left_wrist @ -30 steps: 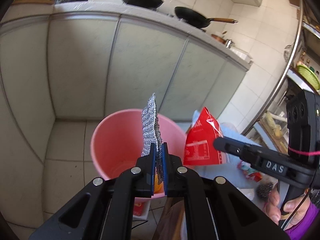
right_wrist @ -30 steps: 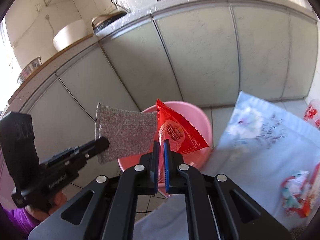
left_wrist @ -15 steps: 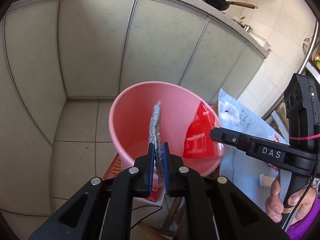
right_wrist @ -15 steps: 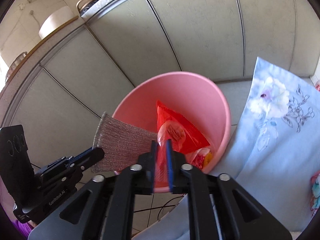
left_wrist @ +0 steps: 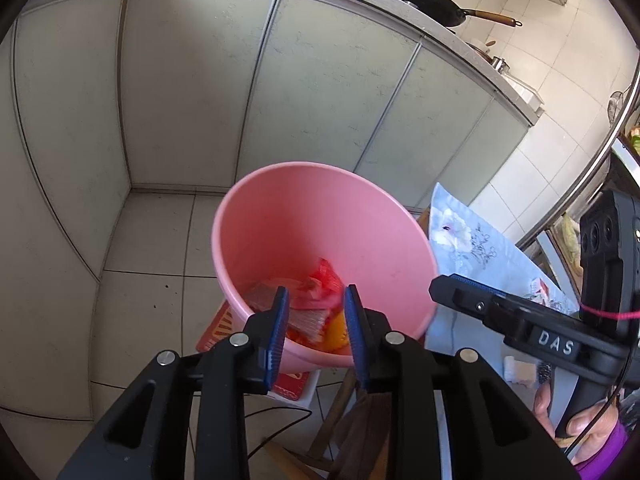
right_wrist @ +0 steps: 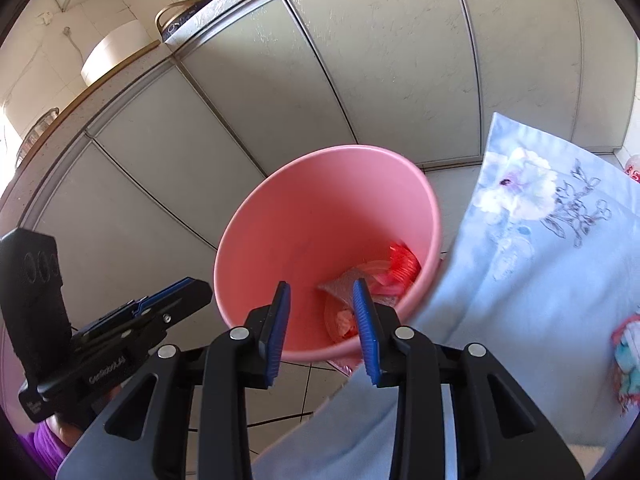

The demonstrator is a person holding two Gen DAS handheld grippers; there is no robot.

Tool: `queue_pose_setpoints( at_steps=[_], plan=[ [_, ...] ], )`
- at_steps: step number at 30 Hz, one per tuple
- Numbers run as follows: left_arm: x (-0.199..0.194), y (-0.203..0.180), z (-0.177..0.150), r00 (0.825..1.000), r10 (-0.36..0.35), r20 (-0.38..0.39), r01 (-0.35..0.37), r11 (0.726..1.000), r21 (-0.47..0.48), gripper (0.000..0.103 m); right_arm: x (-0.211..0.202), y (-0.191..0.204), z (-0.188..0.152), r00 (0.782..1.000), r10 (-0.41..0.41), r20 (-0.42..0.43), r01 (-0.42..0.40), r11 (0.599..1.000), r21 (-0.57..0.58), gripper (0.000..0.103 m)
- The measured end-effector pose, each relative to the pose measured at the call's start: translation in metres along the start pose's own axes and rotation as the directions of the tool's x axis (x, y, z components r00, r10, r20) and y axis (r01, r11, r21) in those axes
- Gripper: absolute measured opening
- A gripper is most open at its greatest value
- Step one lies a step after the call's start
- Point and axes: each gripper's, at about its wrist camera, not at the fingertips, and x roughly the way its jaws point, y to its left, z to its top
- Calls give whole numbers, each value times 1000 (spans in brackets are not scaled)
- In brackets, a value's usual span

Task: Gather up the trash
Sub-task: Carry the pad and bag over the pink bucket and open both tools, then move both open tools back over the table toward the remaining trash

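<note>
A pink bucket (left_wrist: 320, 200) stands on the tiled floor beside the table; it also shows in the right wrist view (right_wrist: 312, 200). At its bottom lie a silver scouring cloth (left_wrist: 304, 318) and a red snack wrapper (left_wrist: 326, 280), also seen in the right wrist view as the cloth (right_wrist: 344, 284) and the wrapper (right_wrist: 402, 266). My left gripper (left_wrist: 314, 324) is open and empty over the bucket's near rim. My right gripper (right_wrist: 322, 320) is open and empty over the bucket too. Each gripper shows from the side in the other's view: the right (left_wrist: 444, 284), the left (right_wrist: 192, 288).
A table with a pale blue floral cloth (right_wrist: 540, 260) stands right of the bucket, with colourful wrappers (right_wrist: 628, 352) at its right edge. Grey kitchen cabinets (left_wrist: 200, 80) run behind, with pans (left_wrist: 432, 0) on the counter. A red-and-white box (left_wrist: 296, 380) sits under the bucket.
Both grippers opened over the bucket. The silver cloth fell from the left one and the red wrapper from the right one; both now lie at the bucket's bottom.
</note>
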Motion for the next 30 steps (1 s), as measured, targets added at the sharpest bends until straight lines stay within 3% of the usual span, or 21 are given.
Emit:
queue_pose_setpoints(
  at_steps=[22, 27, 30],
  plan=[
    [2, -67, -15, 995, -84, -56, 90, 990, 112, 27, -85, -42, -53, 993, -88, 83, 82, 995, 64, 34],
    [5, -84, -19, 989, -122, -87, 133, 982, 132, 28, -115, -55, -77, 982, -153, 107, 145, 986, 81, 34],
    [9, -99, -23, 982, -149, -115, 165, 975, 147, 29, -137, -62, -96, 965, -226, 132, 217, 973, 84, 34]
  ],
)
